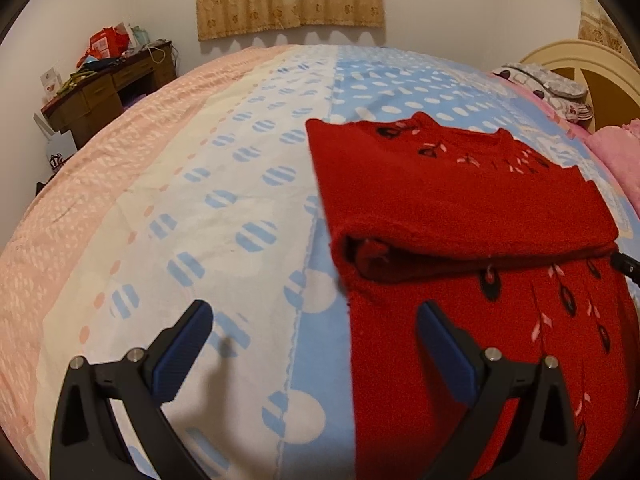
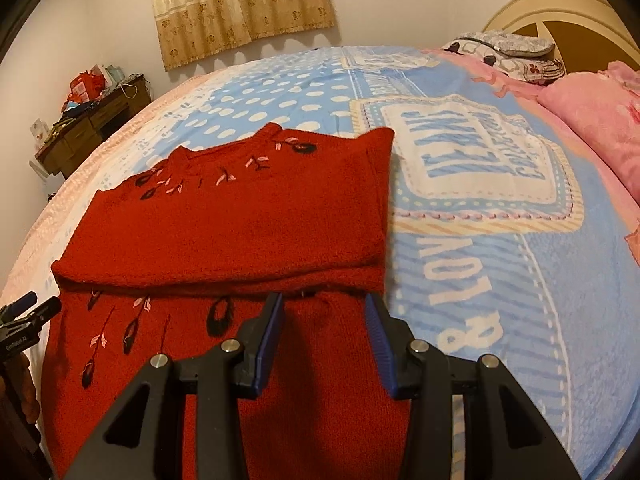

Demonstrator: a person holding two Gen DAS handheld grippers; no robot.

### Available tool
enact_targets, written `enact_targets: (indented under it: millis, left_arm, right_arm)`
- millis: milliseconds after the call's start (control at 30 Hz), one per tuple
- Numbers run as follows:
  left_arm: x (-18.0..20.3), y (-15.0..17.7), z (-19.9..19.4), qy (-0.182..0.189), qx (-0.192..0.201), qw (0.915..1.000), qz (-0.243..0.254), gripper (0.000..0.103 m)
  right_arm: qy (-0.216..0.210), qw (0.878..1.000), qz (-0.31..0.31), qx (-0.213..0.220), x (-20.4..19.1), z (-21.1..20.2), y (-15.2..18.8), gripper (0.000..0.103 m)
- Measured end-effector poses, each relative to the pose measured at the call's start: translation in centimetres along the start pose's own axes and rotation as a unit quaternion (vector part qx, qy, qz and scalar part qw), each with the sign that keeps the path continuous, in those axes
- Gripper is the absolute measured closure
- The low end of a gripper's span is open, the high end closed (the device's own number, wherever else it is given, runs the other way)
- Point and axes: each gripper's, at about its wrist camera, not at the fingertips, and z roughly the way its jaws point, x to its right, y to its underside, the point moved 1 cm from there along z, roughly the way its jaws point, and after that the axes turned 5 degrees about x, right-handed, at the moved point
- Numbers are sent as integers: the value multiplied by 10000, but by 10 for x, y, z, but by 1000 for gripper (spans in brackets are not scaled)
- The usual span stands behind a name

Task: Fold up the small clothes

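Red sweater (image 2: pixel 224 232) on bed (image 1: pixel 200 200), half folded. Soft, thick, floppy, not slippery. Best pinched at 6 o'clock hem corners. Left gripper (image 1: pixel 316 320) spread wide, empty. Right gripper (image 2: pixel 324 320) part open over sweater, pinching nothing.

The left gripper (image 1: pixel 316 340) is made of black plastic. It has two long fingers with dark blue ridged pads (image 1: pixel 184 354) on the inside. Round silver screws (image 1: pixel 135 355) sit on top of its black arms. The right gripper (image 2: pixel 324 332) looks the same: black, with blue pads (image 2: pixel 269 344) and shiny silver screws (image 2: pixel 231 346).
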Motion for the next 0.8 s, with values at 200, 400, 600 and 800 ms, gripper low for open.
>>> enact_targets:
  millis: [200, 400, 600, 800]
  left_arm:
    - [3, 8, -9, 169, -51, 9998, -26, 0]
    - [6, 17, -23, 330, -62, 9994, -78, 0]
    - [12, 28, -40, 506, -70, 9987, -26, 0]
    - [19, 48, -58, 626, -165, 9978, 131, 0]
  right_arm:
    - [-72, 9999, -72, -16, -3, -12, 8, 60]
    - [-103, 9996, -252, -44, -10, -26, 23, 60]
    - [-179, 9991, -342, -157, -16, -41, 47, 60]
    - [-240, 9987, -364, -250, -20, -55, 67, 59]
